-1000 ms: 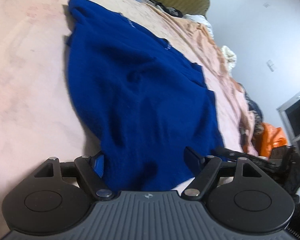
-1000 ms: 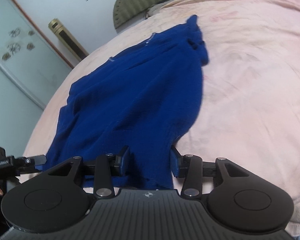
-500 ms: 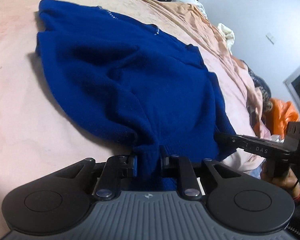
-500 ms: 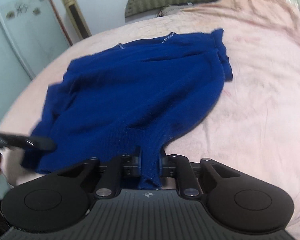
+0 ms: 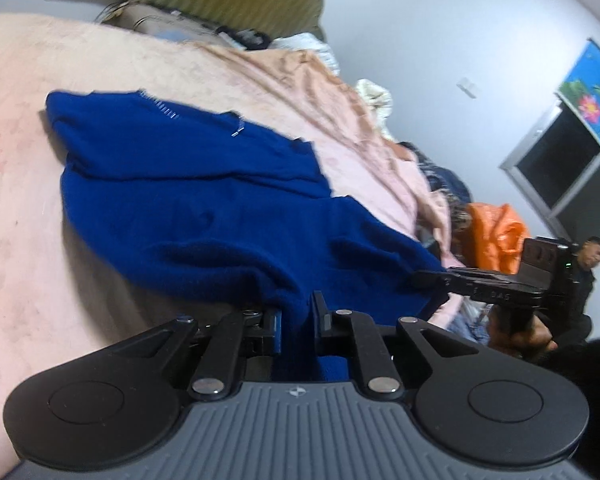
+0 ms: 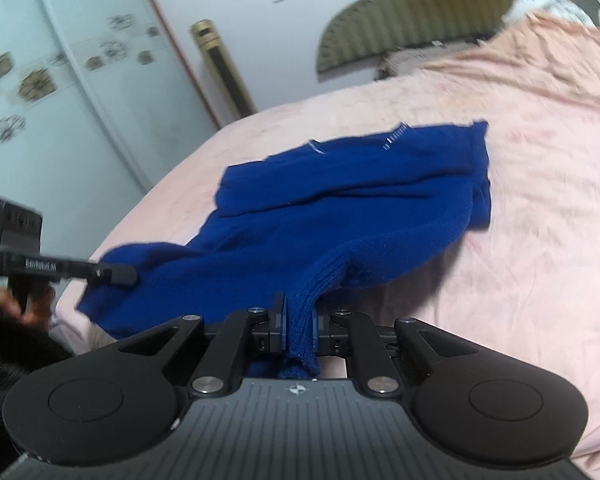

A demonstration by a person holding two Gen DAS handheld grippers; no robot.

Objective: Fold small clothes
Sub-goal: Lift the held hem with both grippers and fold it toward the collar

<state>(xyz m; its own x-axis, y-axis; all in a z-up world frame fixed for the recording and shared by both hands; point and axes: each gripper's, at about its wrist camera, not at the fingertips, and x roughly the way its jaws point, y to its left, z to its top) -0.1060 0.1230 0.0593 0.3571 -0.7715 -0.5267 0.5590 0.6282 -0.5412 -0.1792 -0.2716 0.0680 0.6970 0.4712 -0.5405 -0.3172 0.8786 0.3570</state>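
Note:
A dark blue knitted sweater (image 5: pixel 204 200) lies on a pink bedspread (image 5: pixel 16 208), its near hem lifted off the bed. My left gripper (image 5: pixel 296 314) is shut on the near hem at one corner. My right gripper (image 6: pixel 300 320) is shut on the ribbed hem at the other corner; the sweater (image 6: pixel 340 200) stretches away from it, its far part flat on the bedspread (image 6: pixel 540 200). In the left wrist view the right gripper (image 5: pixel 428 278) shows at the sweater's right edge. In the right wrist view the left gripper (image 6: pixel 120 274) shows at the sweater's left edge.
A rumpled peach blanket (image 5: pixel 312 92) and a clothes pile lie on the bed's far right side. An olive headboard (image 6: pixel 440 8) stands at the far end. A wardrobe (image 6: pixel 40 100) and a gold floor unit (image 6: pixel 220 64) stand left. An orange bag (image 5: pixel 496 236) sits beside the bed.
Both grippers closed on the sweater's near hem, then rose with it. The near part of the sweater now hangs off the bed between them.

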